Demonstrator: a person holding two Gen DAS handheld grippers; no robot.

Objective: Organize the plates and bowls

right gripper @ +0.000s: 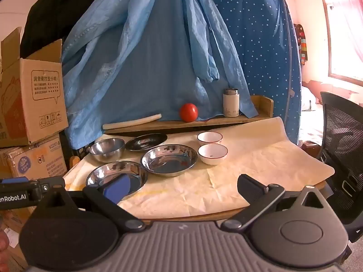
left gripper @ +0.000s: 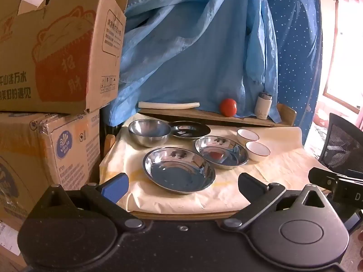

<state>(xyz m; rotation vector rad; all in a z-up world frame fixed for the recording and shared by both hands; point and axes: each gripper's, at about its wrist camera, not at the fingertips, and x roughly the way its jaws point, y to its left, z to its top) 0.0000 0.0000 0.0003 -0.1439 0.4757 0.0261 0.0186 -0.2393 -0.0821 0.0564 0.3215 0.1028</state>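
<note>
On the paper-covered table (left gripper: 283,165) lie two shallow steel plates, the near one (left gripper: 179,173) (right gripper: 116,178) and the far one (left gripper: 221,152) (right gripper: 169,160). A deep steel bowl (left gripper: 149,134) (right gripper: 107,149) stands at the back left beside a black plate (left gripper: 190,129) (right gripper: 146,142). Two white bowls with red rims (left gripper: 248,135) (left gripper: 258,150) (right gripper: 209,137) (right gripper: 212,153) sit on the right. My left gripper (left gripper: 182,185) hovers open before the near steel plate, holding nothing. My right gripper (right gripper: 182,187) is open too, near the table's front edge, empty.
A low wooden shelf (right gripper: 181,123) at the back carries a red tomato (right gripper: 188,112), a white flask (right gripper: 230,105) and a white roll (right gripper: 131,122). Cardboard boxes (left gripper: 52,68) stack on the left. Blue cloth (left gripper: 192,45) hangs behind. A mesh chair (right gripper: 340,140) stands right.
</note>
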